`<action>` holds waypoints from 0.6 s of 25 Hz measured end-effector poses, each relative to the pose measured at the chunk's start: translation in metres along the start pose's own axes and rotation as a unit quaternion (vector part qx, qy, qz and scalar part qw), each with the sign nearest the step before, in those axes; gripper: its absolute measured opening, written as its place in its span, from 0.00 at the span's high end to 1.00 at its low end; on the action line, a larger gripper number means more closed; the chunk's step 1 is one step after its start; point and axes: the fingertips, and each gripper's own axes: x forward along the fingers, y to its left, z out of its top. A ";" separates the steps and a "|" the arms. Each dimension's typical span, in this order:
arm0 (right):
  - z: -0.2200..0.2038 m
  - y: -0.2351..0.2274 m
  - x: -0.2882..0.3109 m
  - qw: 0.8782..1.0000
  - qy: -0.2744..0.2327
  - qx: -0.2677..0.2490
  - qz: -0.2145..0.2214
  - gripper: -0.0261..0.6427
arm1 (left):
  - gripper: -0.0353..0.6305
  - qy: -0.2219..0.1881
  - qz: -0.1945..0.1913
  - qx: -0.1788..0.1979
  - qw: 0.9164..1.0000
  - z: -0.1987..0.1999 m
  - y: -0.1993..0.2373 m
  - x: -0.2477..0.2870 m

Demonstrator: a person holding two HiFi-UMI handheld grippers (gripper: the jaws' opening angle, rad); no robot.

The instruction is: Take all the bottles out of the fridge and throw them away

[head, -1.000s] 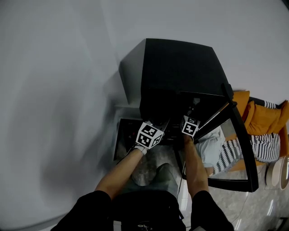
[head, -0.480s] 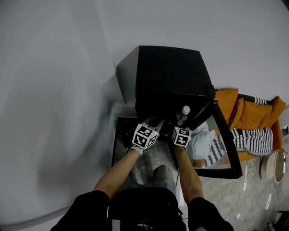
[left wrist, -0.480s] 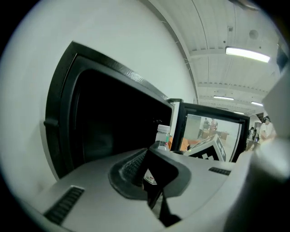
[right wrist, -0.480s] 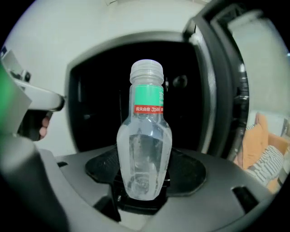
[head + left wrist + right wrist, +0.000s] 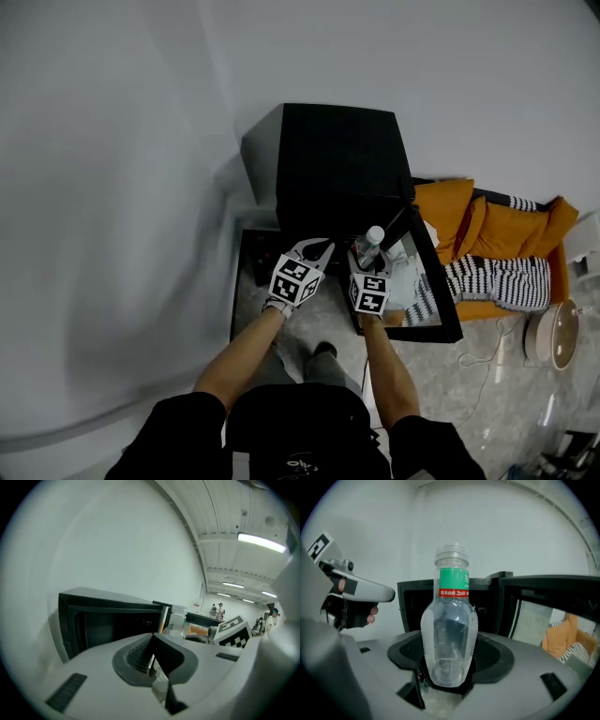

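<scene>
A clear empty plastic bottle (image 5: pixel 451 630) with a green and red label and no cap stands upright between the jaws of my right gripper (image 5: pixel 447 670), which is shut on its lower body. In the head view the bottle (image 5: pixel 372 241) is just outside the front of the black fridge (image 5: pixel 337 155), beside its open door (image 5: pixel 433 292). My left gripper (image 5: pixel 314 249) hovers to the left of the bottle, in front of the fridge opening. Its jaws (image 5: pixel 153 637) meet with nothing between them. The fridge interior (image 5: pixel 110 625) looks dark, and its contents are hidden.
The fridge stands against a white wall. Orange cushions and a striped cloth (image 5: pixel 497 262) lie right of the door, with a round white object (image 5: pixel 551 339) on the floor beyond. A person's legs and foot (image 5: pixel 323 354) are below the grippers.
My right gripper has drawn back out of the fridge with the bottle, which now shows in front of the opening. The left gripper has also pulled back a little.
</scene>
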 end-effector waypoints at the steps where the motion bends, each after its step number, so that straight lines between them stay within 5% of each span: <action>1: 0.006 0.000 -0.007 1.000 0.002 -0.002 0.003 0.50 | 0.94 0.001 0.002 -0.003 1.000 0.004 -0.004 -0.005; 9: 0.030 0.018 -0.032 0.999 -0.004 -0.024 0.032 0.50 | 0.94 -0.014 0.037 -0.011 0.999 0.018 -0.005 -0.044; 15: 0.041 0.084 -0.019 0.994 -0.012 -0.050 0.096 0.50 | 0.94 -0.027 0.102 -0.030 0.994 0.003 0.036 -0.102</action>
